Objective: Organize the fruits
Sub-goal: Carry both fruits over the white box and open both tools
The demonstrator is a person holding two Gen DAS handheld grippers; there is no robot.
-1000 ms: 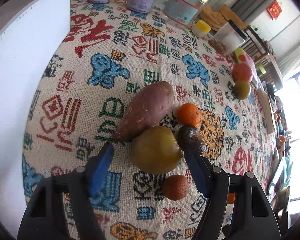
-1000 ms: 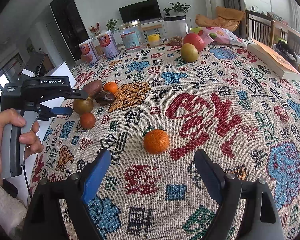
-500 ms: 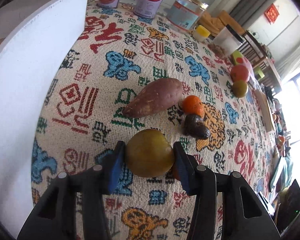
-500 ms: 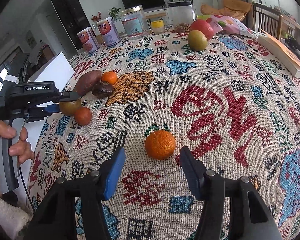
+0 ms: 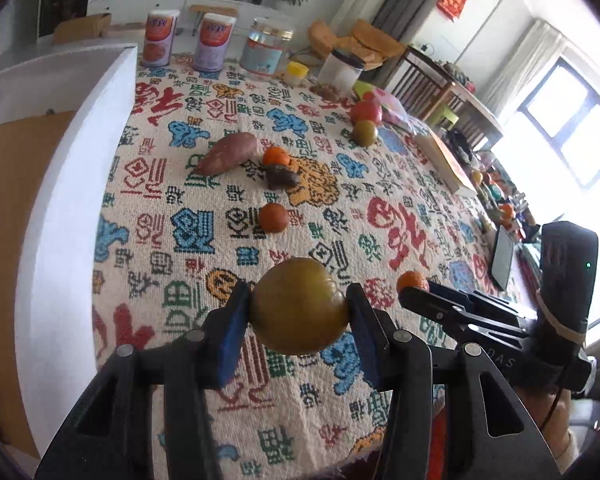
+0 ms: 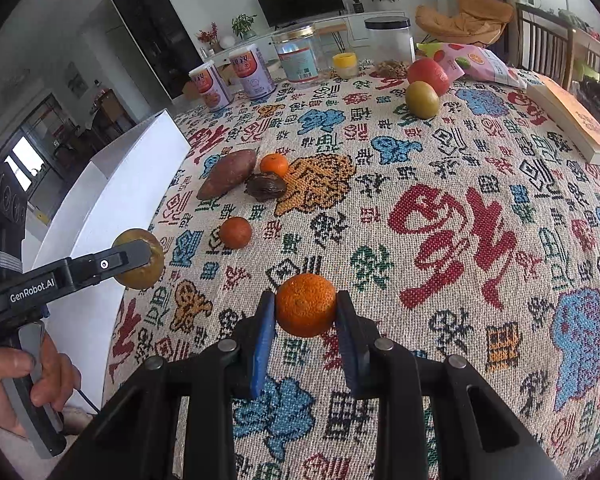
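My left gripper is shut on a round olive-green fruit and holds it above the patterned tablecloth. The right wrist view shows that same fruit near the white box. My right gripper is shut on a mandarin, with a blue pad pressing each side just above the cloth. On the cloth behind lie a sweet potato, a small mandarin, a dark wrinkled fruit and a reddish-orange fruit.
A red apple and a green fruit sit at the far right beside a snack bag. Two cans, a jar and a book line the far and right edges. The white box borders the table's left edge.
The left gripper shut on the olive-green fruit, lifted it and drew it back from the fruit cluster. The right gripper shut on the mandarin and raised it slightly.
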